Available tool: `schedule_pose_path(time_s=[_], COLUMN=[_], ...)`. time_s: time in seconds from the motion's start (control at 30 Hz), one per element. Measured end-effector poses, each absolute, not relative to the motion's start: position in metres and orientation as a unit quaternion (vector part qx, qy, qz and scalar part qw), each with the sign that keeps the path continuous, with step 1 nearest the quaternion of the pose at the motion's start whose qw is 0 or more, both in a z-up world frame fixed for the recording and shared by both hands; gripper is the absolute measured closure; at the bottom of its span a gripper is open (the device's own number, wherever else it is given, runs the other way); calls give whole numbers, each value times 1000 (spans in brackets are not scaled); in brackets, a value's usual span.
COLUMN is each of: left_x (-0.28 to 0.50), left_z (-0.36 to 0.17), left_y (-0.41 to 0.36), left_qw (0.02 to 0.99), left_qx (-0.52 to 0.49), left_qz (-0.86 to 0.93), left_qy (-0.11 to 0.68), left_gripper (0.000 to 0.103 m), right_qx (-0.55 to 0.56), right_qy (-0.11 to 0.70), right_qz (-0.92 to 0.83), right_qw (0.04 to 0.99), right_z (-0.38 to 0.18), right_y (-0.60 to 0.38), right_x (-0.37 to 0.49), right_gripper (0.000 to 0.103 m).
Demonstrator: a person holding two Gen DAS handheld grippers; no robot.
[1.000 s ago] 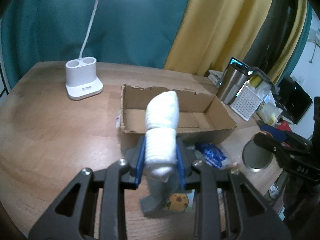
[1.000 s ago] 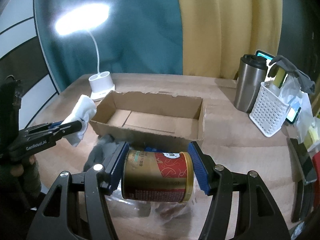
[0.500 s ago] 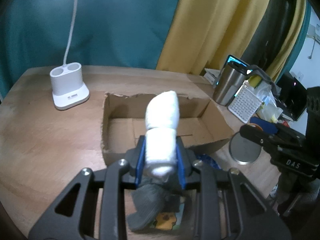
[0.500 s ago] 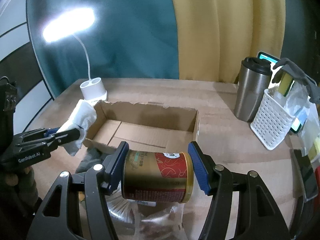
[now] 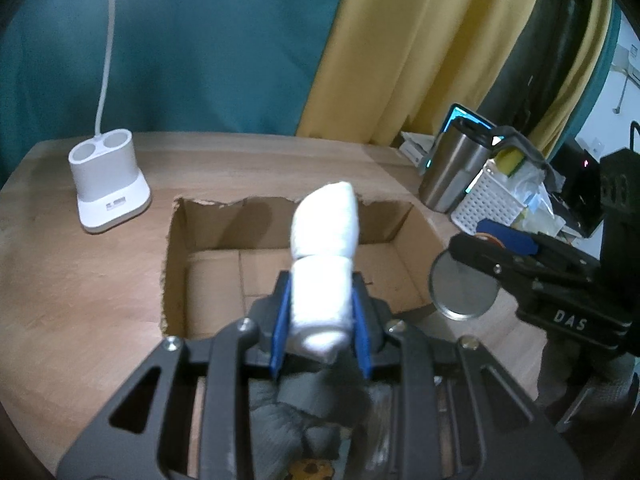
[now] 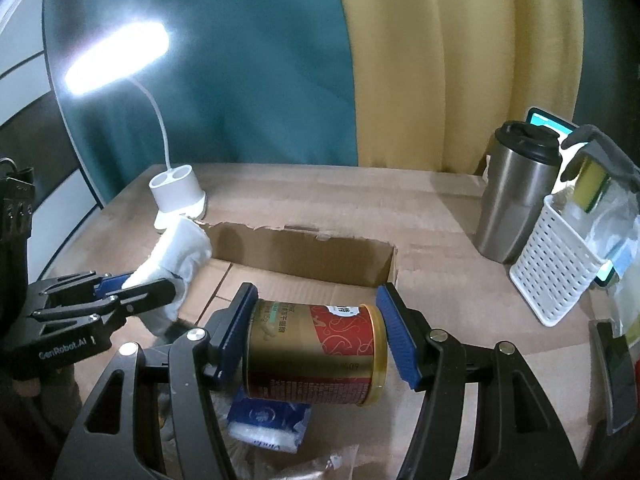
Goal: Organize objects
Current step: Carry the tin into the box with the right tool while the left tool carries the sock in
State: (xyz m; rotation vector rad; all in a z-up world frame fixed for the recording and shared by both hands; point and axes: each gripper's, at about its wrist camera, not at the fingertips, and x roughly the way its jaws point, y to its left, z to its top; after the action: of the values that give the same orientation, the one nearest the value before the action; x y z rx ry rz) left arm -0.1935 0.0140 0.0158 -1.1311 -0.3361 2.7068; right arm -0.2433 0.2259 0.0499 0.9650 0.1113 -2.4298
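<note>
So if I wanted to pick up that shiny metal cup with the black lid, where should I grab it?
Grab the metal cup around its steel middle, below the black lid. It stands upright and is round and tall, so come in level from the open box side. The white basket sits tight against its other side.

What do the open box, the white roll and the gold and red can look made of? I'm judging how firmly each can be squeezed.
The open brown box looks like corrugated cardboard, matte, with ragged torn edges. The white roll in the left gripper seems soft cloth or gauze, fuzzy and dented between the fingers. The gold and red can in the right gripper looks like metal, glossy, with a printed label and a rolled rim.
</note>
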Motion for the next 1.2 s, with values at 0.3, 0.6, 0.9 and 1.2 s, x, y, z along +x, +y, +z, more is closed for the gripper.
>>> schedule_pose_path(time_s=[0.3,0.6,0.9,1.2], left_x=[-208,-223,-236,-243], left_z=[8,-7,-27,-35], left_y=[20,24,30,37], left_qw=[96,95,102,109], left_qx=[-392,-403,-425,-442], left_qz=[907,900,886,878], left_qy=[-124,-138,-155,-151], left_gripper=[74,74,74,73], right_qx=[362,374,396,417], right_qy=[37,30,27,31], right_qz=[-895,-894,-889,-884], right_qw=[258,244,228,209], right_z=[44,30,11,-2], right_y=[220,215,211,210], right_x=[-263,-279,-285,-287], right_gripper=[38,38,38,38])
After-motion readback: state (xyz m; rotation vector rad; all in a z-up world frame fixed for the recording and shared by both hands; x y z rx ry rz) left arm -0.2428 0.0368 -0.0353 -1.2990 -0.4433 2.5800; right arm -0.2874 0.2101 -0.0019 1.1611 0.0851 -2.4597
